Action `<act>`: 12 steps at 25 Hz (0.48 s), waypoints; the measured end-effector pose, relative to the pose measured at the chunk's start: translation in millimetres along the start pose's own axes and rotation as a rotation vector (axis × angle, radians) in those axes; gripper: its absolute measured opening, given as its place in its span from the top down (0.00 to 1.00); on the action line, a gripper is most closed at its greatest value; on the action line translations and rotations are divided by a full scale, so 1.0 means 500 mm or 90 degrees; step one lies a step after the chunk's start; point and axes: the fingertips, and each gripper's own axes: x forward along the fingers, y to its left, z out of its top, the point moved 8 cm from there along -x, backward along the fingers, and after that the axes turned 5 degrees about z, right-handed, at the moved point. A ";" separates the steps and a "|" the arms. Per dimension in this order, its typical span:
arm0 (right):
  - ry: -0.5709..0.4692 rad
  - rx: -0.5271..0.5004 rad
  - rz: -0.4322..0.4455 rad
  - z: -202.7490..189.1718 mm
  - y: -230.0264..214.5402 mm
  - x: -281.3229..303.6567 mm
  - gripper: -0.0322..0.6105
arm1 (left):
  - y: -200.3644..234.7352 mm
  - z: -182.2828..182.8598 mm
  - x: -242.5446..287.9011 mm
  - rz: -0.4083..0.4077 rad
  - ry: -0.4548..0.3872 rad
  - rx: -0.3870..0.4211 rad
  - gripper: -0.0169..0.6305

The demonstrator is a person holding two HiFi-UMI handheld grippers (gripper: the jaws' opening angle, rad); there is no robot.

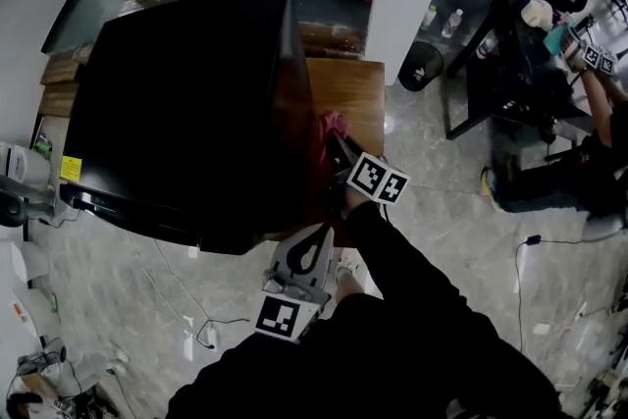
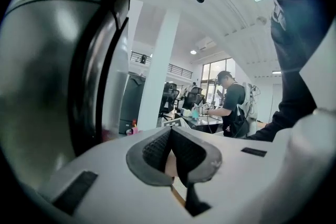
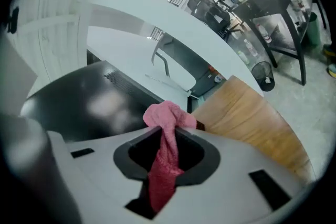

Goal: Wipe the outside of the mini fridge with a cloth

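Seen from above, a black mini fridge (image 1: 186, 103) stands upright on a wooden table (image 1: 355, 93), covering most of the tabletop and leaving a bare strip along the table's right edge. Its flat top faces the head camera.

The right gripper (image 1: 335, 140) reaches in over that bare strip, toward the fridge's right side wall. Its jaws are clamped on a pink cloth (image 1: 334, 123). In the right gripper view the cloth (image 3: 167, 119) is a bunched strip whose long axis follows the line of the right gripper (image 3: 165, 153). It runs up between the pads and pokes out past the tips in a rounded wad. The wad points at the fridge (image 3: 89, 102), near where its wall meets the table (image 3: 252, 118). Whether it presses on the wall cannot be told.

The left gripper (image 1: 316, 233) hangs off the table, by the fridge's near corner. In its own view the left gripper (image 2: 170, 157) has its jaws closed together on nothing, and the fridge (image 2: 47, 76) rises on the left.
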 end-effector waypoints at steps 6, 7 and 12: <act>-0.055 -0.003 0.065 -0.006 0.244 -0.163 0.84 | -0.015 0.073 -0.144 -0.054 -0.015 0.019 0.96; -0.065 -0.013 0.070 -0.012 0.282 -0.186 0.84 | -0.015 0.085 -0.171 -0.061 -0.021 0.025 0.96; -0.119 -0.040 0.133 -0.025 0.464 -0.272 0.84 | -0.013 0.135 -0.273 -0.087 -0.060 0.067 0.96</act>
